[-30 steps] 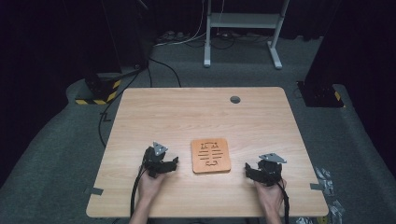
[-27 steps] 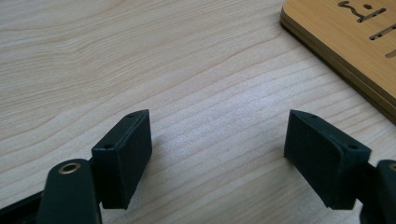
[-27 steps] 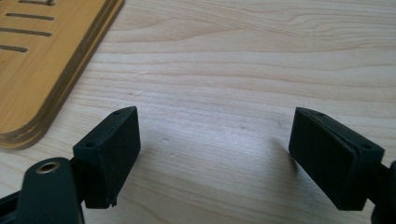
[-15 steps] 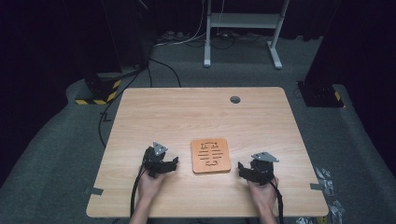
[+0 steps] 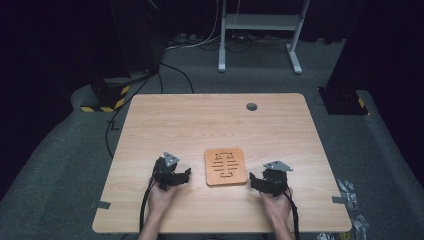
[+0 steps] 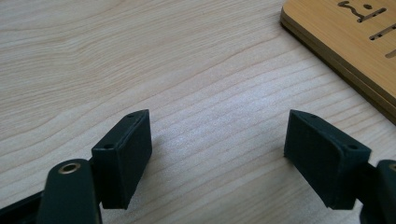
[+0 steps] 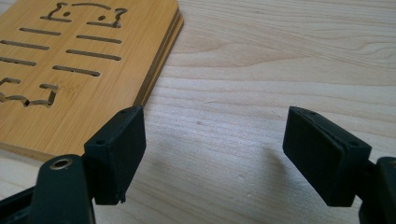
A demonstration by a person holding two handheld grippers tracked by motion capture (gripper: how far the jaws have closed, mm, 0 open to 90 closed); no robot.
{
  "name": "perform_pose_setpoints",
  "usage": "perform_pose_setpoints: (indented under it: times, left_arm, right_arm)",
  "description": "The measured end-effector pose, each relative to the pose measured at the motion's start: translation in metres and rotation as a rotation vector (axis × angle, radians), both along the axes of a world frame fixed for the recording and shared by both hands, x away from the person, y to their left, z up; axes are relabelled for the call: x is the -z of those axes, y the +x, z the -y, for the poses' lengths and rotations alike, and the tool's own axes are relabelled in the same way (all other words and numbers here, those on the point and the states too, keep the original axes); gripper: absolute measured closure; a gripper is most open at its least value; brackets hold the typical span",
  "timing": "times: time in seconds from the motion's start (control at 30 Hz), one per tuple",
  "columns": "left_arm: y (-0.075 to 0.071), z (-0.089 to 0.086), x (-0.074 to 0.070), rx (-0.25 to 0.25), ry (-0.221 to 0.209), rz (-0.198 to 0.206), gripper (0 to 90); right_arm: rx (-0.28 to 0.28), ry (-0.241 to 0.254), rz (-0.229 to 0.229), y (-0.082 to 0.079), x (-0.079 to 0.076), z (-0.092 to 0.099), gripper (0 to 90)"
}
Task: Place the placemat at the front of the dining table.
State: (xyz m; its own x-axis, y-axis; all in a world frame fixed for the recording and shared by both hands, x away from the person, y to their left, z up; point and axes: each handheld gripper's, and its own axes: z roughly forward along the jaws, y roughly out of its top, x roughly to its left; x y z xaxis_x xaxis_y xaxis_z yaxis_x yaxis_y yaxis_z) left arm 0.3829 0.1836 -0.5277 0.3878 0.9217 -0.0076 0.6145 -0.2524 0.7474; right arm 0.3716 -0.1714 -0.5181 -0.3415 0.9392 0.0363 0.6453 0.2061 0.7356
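Your right gripper (image 5: 256,181) has slid left toward the bamboo board (image 5: 225,166) since a second ago, its jaws closing slightly yet wide open, holding nothing. One board lies flat between your two grippers: square, rounded corners, layered edge, cut-through slots. Your left gripper (image 5: 186,173) rests open and empty on the table (image 5: 210,120).

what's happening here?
A person at a wooden table holds a two-jaw gripper in each hand. A slotted bamboo board lies flat between them. The left gripper rests beside the board's left edge, jaws open on bare table. The right gripper sits at the board's right edge, jaws open, nothing between them, one jaw just by the board's rim. Nothing is gripped yet.
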Motion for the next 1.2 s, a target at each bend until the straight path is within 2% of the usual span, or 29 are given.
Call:
perform_pose_setpoints:
  times: [0.43, 0.8, 0.83, 0.87, 0.93, 1.1, 1.13, 1.17, 1.2]
  left_arm:
    - [0.0, 0.0, 0.0, 0.0, 0.0, 0.0, 23.2]
    - [0.0, 0.0, 0.0, 0.0, 0.001, 0.0, 23.2]
    - [0.0, 0.0, 0.0, 0.0, 0.0, 0.0, 23.2]
    - [0.0, 0.0, 0.0, 0.0, 0.0, 0.0, 23.2]
    - [0.0, 0.0, 0.0, 0.0, 0.0, 0.0, 23.2]
    - [0.0, 0.0, 0.0, 0.0, 0.001, 0.0, 23.2]
    - [0.0, 0.0, 0.0, 0.0, 0.0, 0.0, 23.2]
    - [0.0, 0.0, 0.0, 0.0, 0.0, 0.0, 23.2]
    - [0.0, 0.0, 0.0, 0.0, 0.0, 0.0, 23.1]
  right_arm:
    - [-0.004, -0.005, 0.011, 0.002, 0.0, -0.003, 21.9]
    - [-0.023, -0.012, -0.017, 0.004, -0.002, -0.009, 22.2]
    - [-0.014, -0.016, 0.001, 0.004, -0.001, -0.01, 22.3]
    - [-0.021, -0.014, -0.014, 0.003, -0.002, -0.01, 22.4]
    - [-0.016, -0.015, 0.006, 0.004, -0.001, -0.012, 22.5]
    - [-0.031, -0.019, 0.002, 0.003, -0.001, -0.014, 22.5]
    - [-0.035, -0.01, -0.01, 0.002, -0.002, -0.015, 22.5]
    - [-0.03, -0.012, 0.006, 0.002, -0.001, -0.016, 22.5]
    - [-0.031, -0.008, 0.0, 0.002, -0.001, -0.018, 22.4]
